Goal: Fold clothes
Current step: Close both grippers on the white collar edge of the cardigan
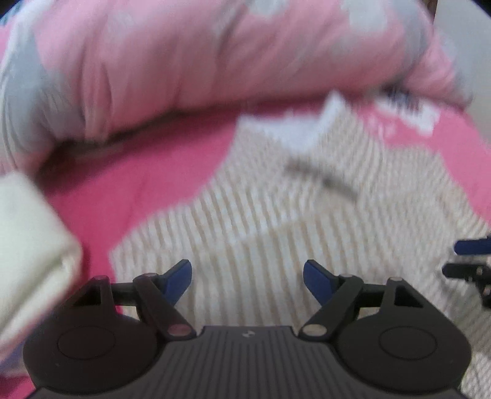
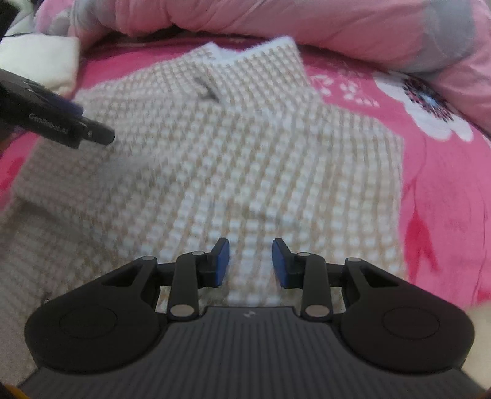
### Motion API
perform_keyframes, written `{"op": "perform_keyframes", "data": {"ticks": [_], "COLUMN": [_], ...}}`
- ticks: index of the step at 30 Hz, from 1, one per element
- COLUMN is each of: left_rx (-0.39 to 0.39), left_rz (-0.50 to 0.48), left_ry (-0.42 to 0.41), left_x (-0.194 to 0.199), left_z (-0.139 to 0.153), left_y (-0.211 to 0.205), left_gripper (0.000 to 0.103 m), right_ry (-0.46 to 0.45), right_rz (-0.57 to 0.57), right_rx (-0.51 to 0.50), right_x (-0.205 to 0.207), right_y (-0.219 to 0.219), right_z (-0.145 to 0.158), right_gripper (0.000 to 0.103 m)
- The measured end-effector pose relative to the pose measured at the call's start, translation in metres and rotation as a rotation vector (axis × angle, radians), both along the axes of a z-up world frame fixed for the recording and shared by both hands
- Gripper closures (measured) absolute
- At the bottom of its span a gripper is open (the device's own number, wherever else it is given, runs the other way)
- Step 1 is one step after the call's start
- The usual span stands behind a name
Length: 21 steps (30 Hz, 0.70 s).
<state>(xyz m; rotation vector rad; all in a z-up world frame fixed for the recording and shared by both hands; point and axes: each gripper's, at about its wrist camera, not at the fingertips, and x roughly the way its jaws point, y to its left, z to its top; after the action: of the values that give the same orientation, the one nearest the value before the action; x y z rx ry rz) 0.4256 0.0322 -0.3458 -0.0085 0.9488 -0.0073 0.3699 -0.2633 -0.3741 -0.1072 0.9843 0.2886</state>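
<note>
Your pink floral bed sheet (image 2: 445, 184) carries the checked shirt (image 2: 245, 159), lying flat. Both left tongs (image 1: 247, 284) and right tongs (image 2: 251, 263) hang spread above it (the left body reads "GenRobot.AI").

1. Left wrist view: sits just behind the left gripper (image 1: 247, 284), looking forward along its parted blue-tipped fingers, low and close over the beige-and-white checked knit garment (image 1: 307, 214). Blurred.
2. Right wrist view: same mounting behind the right gripper (image 2: 251, 263), close above the garment (image 2: 245, 159), facing its white collar at 12 o'clock.
3. Shared: garment, magenta floral bedsheet (image 1: 138, 184) (image 2: 445, 190), rolled pink quilt (image 1: 214, 61) (image 2: 307, 24) at 12 o'clock.
4. Cross-sighting: right gripper enters left view at 3 o'clock (image 1: 469, 257); left gripper enters right view at 9–10 o'clock (image 2: 92, 132).
</note>
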Motion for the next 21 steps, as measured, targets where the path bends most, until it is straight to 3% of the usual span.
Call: {"op": "perform_keyframes", "data": {"ticks": [5, 11, 12, 13, 17, 19, 21], "left_rx": [-0.094, -0.337, -0.359, -0.369, -0.363, -0.376, -0.399], "left_rz": [0.036, 0.131, 0.142, 0.161, 0.214, 0.206, 0.209], "left_ry": [-0.097, -0.078, -0.068, -0.059, -0.033, -0.025, -0.014], "left_x": [0.04, 0.099, 0.108, 0.115, 0.143, 0.151, 0.156], "left_z": [0.003, -0.012, -0.016, -0.02, -0.033, -0.038, -0.042], "left_y": [0.027, 0.059, 0.063, 0.066, 0.069, 0.065, 0.06], "left_gripper": [0.025, 0.028, 0.029, 0.034, 0.053, 0.055, 0.068], "right_ry": [-0.081, -0.046, -0.044, -0.032, 0.032, 0.052, 0.052], "right_rz": [-0.072, -0.131, -0.141, -0.157, -0.21, -0.219, -0.211], "right_rx": [0.178, 0.372, 0.384, 0.407, 0.504, 0.515, 0.516], "right_x": [0.066, 0.156, 0.168, 0.178, 0.214, 0.221, 0.222], "right_y": [-0.034, -0.058, -0.058, -0.059, -0.061, -0.056, -0.051], "right_z": [0.028, 0.014, 0.01, 0.005, -0.019, -0.029, -0.031], "right_gripper": [0.073, 0.07, 0.064, 0.056, 0.056, 0.057, 0.065]}}
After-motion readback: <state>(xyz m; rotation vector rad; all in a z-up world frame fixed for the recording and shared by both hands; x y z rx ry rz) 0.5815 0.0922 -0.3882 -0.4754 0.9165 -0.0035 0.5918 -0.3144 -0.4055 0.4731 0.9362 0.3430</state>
